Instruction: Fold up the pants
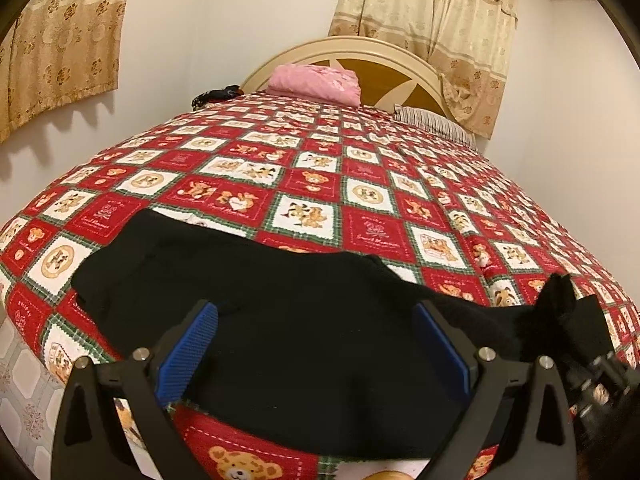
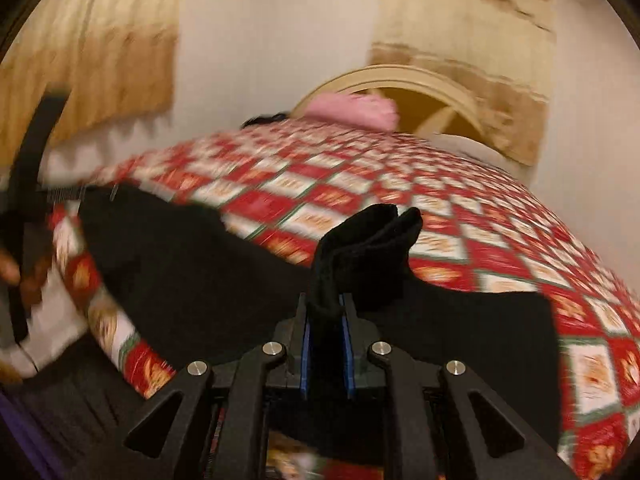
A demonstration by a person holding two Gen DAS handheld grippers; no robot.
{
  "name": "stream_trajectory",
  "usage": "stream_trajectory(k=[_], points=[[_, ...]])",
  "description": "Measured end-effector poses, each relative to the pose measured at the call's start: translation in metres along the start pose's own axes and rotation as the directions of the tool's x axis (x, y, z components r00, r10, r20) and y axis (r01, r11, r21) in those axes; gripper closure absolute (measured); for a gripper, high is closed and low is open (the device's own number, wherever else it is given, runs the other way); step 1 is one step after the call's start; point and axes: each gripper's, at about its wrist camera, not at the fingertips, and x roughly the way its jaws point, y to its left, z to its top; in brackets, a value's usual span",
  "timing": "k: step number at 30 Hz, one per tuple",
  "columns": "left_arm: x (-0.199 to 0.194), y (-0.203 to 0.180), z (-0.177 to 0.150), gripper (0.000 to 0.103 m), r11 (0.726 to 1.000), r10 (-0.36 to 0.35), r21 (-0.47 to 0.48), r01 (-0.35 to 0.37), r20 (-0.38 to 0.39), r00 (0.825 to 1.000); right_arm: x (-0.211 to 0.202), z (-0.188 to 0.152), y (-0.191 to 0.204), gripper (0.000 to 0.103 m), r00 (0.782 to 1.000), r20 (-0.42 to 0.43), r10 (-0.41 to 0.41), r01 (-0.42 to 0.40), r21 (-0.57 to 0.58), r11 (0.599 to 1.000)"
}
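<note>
Black pants lie spread across the near edge of a bed covered by a red, white and green teddy-bear quilt. My left gripper stands open just above the pants, its blue pads wide apart with cloth spanning the gap. My right gripper is shut on a bunch of the pants, which sticks up above its fingers. In the left wrist view that lifted bunch shows at the right, with the blurred right gripper below it. The right wrist view is motion-blurred; the left gripper appears at its left edge.
A pink folded cover and a striped pillow lie against the round headboard. A dark item sits at the bed's far left corner. Curtains hang on the walls. Tiled floor shows at the left.
</note>
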Motion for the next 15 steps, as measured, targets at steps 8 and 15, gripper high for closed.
stream_trajectory(k=[8, 15], points=[[0.012, 0.013, -0.005, 0.003, 1.000, -0.004, -0.022, 0.003, -0.035, 0.999, 0.033, -0.022, 0.041, 0.089, 0.998, -0.049, -0.038, 0.031, -0.150, 0.988], [0.015, 0.018, -0.006, 0.003, 1.000, -0.008, -0.023, 0.007, -0.049, 0.999, 0.026, -0.024, 0.044, 0.076, 0.997, -0.071, 0.002, -0.016, -0.189, 0.982]])
